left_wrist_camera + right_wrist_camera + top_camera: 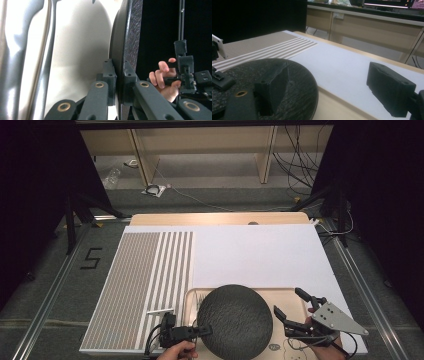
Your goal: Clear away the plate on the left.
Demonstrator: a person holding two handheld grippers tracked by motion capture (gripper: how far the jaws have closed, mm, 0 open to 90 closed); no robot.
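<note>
A dark, round, rough-textured plate (235, 320) lies over a beige tray (287, 293) at the table's near edge. My left gripper (205, 330) comes in from the left and is shut on the plate's rim. In the left gripper view its pads (109, 75) pinch the plate (130, 37) edge-on, with the pale tray (77, 50) behind. My right gripper (289, 302) stands open just right of the plate, over the tray, holding nothing. In the right gripper view its fingers (273, 83) spread wide beside the plate (297, 75).
Fork tines (200, 297) show on the tray by the plate's far left edge. A striped mat (145, 280) covers the table's left part and a white sheet (255, 255) the rest. Wooden desks (200, 145) stand beyond the table.
</note>
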